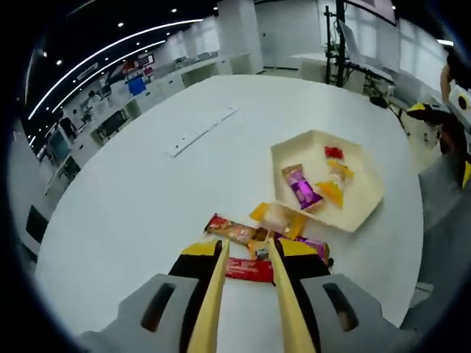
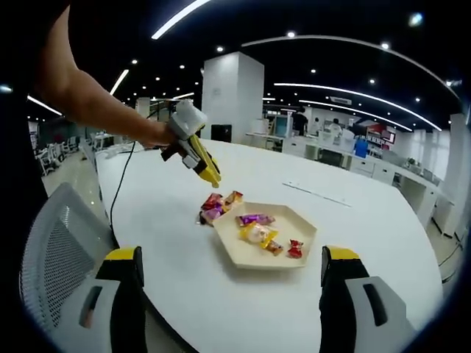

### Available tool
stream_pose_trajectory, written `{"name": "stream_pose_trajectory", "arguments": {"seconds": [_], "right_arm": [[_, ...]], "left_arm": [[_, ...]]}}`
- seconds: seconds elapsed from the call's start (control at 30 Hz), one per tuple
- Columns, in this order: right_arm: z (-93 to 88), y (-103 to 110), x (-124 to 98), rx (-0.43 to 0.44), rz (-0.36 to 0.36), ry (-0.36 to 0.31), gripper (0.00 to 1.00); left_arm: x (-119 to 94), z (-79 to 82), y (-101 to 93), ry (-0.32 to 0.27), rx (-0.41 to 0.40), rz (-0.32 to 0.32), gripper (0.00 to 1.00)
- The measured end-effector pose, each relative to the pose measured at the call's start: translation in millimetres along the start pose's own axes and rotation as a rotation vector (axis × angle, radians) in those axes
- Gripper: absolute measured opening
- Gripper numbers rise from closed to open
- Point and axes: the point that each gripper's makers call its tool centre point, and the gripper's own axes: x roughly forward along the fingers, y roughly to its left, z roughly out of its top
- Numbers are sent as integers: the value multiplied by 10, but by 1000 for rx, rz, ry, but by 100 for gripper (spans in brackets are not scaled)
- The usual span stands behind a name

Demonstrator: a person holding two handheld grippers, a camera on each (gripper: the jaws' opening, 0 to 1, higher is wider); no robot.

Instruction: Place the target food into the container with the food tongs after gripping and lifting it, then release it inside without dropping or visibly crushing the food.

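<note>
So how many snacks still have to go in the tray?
A few wrapped snacks already lie in the tray. The left tongs hang open over the pile of snacks on the table, holding nothing. The whole pile is left; I can't count it exactly. The right tongs wait open.

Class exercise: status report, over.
Left gripper open, tongs above snack pile. Right gripper open, empty. Tray holds several snacks. Nothing in the way.
</note>
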Motion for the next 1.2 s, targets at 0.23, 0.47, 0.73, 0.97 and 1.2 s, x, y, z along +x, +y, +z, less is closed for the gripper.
{"name": "stream_pose_trajectory", "arguments": {"seconds": [0.23, 0.47, 0.73, 0.97, 1.2], "right_arm": [[-6, -1, 5, 2, -1, 3, 99], [-4, 6, 5, 2, 1, 3, 99], [-4, 4, 3, 2, 1, 3, 99], [1, -6, -2, 4, -3, -1, 99], [17, 1, -8, 2, -3, -7, 99]], "left_arm": [[125, -104, -26, 4, -86, 46, 25], [224, -208, -57, 33, -91, 95, 25], [261, -249, -82, 46, -91, 118, 25], [173, -395, -138, 91, -18, 104, 25], [-12, -584, -12, 105, -65, 122, 25]]}}
